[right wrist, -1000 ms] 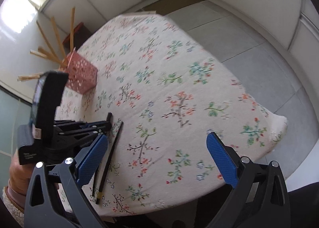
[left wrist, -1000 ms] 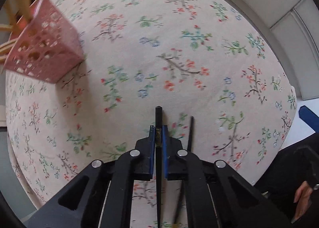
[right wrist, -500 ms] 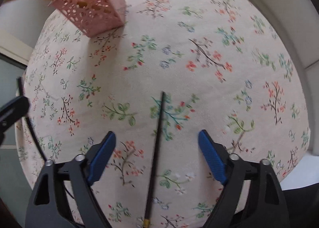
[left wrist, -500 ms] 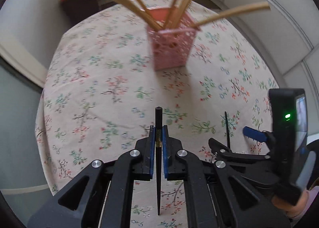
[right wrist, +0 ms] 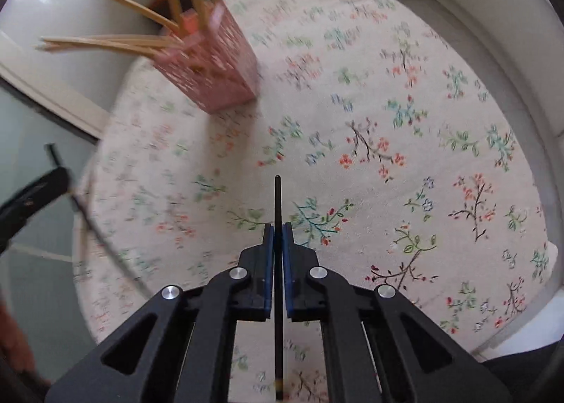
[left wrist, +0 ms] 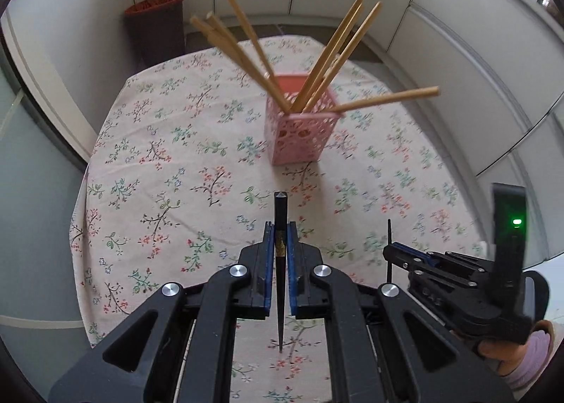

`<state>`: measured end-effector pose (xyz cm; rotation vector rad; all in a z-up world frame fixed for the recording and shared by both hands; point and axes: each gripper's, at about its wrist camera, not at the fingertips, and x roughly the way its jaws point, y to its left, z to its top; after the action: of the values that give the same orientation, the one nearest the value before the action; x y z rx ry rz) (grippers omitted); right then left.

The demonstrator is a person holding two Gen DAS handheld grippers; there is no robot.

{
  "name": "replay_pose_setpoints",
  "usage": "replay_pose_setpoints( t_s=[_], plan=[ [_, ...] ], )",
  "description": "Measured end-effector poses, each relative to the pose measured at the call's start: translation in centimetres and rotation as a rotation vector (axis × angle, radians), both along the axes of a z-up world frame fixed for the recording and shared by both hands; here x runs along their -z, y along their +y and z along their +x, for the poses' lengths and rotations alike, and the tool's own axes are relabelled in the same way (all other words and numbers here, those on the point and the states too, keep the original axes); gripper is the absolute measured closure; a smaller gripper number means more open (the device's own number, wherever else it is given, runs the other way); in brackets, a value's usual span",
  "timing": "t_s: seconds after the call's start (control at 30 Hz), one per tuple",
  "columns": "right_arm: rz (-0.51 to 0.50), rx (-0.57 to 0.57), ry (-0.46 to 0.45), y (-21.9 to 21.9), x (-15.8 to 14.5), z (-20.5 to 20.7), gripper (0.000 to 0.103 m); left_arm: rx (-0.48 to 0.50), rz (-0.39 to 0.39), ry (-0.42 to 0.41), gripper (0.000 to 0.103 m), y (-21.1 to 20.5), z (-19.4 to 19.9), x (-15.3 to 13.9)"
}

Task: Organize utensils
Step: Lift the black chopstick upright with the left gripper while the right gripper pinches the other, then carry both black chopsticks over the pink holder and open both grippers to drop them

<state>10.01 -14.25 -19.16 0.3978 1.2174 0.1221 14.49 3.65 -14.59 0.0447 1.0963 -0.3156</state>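
A home kitchen or dining corner: a table under a floral cloth, a pink holder of chopsticks, white cabinets, a bin.

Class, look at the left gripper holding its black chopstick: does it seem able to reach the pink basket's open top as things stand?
Probably yes. The left gripper faces the pink basket across bare tablecloth; only the splayed wooden chopsticks crowd the opening.
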Motion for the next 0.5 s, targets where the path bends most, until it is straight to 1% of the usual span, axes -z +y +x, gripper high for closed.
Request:
replay_pose_setpoints(
  t_s=[0.1,0.2,0.27,0.37,0.5],
  plan=[
    [0.041,-0.018,-0.086,-2.6,-3.7,-1.0,0.098,-0.005,-0.058,-0.041,0.097,-0.1,-1.1,-1.7],
    [0.033,-0.026,-0.157,-4.3,-6.4,-1.6,0.098,-0.003,-0.101,-0.088,0.097,-0.5,-2.6,-3.3],
    [0.032,-0.025,-0.187,-5.3,-8.0,-2.3,0.098,-0.004,-0.107,-0.114,0.097,-0.9,-3.5,-4.1],
    [0.028,-0.022,-0.222,-6.6,-9.4,-2.8,0.098,-0.002,-0.112,-0.156,0.097,-1.4,-4.5,-5.1],
    [0.015,-0.017,-0.278,-8.0,-11.9,-3.4,0.098,-0.025,-0.117,-0.198,0.097,-1.3,-5.2,-6.5]
  ],
)
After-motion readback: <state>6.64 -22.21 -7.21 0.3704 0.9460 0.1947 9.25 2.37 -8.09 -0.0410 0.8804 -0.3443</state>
